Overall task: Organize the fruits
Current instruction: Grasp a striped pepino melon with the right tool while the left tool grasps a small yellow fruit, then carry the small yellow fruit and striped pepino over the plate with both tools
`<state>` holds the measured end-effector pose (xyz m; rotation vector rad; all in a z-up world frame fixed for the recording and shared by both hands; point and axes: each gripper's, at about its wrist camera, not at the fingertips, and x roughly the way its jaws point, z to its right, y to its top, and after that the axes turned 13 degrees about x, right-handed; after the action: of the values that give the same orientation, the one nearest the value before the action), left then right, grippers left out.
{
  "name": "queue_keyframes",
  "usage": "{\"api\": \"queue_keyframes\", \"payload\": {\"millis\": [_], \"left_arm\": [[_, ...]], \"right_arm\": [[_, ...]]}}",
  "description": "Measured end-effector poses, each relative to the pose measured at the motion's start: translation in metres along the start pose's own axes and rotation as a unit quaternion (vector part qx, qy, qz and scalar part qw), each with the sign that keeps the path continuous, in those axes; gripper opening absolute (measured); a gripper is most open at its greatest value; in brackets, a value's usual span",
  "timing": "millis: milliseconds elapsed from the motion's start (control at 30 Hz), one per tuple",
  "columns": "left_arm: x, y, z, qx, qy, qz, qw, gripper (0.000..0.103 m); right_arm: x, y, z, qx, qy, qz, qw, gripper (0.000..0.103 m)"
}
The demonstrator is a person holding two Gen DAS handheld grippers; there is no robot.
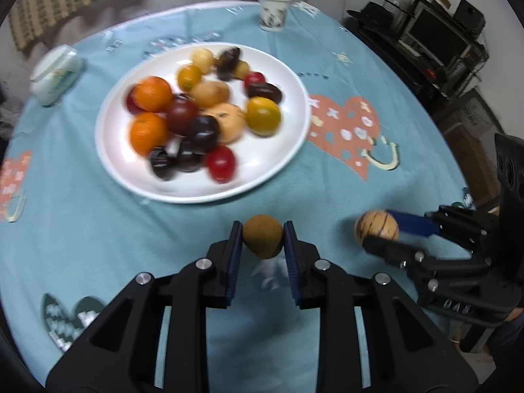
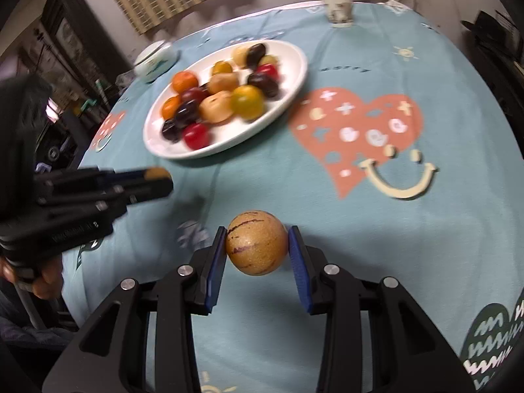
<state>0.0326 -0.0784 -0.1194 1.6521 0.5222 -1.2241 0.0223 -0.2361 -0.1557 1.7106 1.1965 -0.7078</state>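
A white plate (image 1: 281, 65) (image 2: 294, 75) on the blue tablecloth holds several small fruits: orange, yellow, red, dark purple and tan. My left gripper (image 1: 263, 240) is shut on a brown rough-skinned fruit (image 1: 262, 240) above the cloth, in front of the plate; it shows in the right wrist view (image 2: 157, 180) at the left. My right gripper (image 2: 257, 247) is shut on a tan fruit with purple streaks (image 2: 257, 247), held above the cloth to the right of the left gripper; it also shows in the left wrist view (image 1: 376, 229).
A white patterned paper cup (image 1: 273, 11) (image 2: 339, 8) stands at the table's far edge. A pale lidded bowl (image 1: 54, 75) (image 2: 154, 60) sits left of the plate. Dark shelves with electronics (image 1: 435, 36) stand right of the table. The table is round, its edge close on all sides.
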Motion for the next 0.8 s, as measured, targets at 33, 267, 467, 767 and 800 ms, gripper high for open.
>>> {"api": "queue_keyframes", "payload": {"millis": [33, 267, 467, 767, 800], "left_arm": [[-0.004, -0.002, 0.001, 0.004, 0.015, -0.002, 0.9999, 0.025], [-0.034, -0.022, -0.003, -0.002, 0.058, -0.001, 0.9983, 0.025], [-0.059, -0.039, -0.014, -0.016, 0.078, 0.017, 0.9967, 0.026], [-0.079, -0.051, -0.026, -0.03, 0.089, 0.033, 0.9951, 0.025], [-0.08, -0.051, -0.027, -0.03, 0.089, 0.034, 0.995, 0.026]], "right_arm": [[0.002, -0.003, -0.005, -0.006, 0.003, -0.004, 1.0, 0.038], [0.012, -0.033, -0.055, -0.07, 0.023, -0.037, 0.997, 0.038], [0.01, -0.042, -0.082, -0.103, 0.033, -0.039, 0.993, 0.038], [0.014, -0.047, -0.109, -0.132, 0.034, -0.043, 0.99, 0.038], [0.013, -0.048, -0.111, -0.133, 0.034, -0.042, 0.99, 0.038]]}}
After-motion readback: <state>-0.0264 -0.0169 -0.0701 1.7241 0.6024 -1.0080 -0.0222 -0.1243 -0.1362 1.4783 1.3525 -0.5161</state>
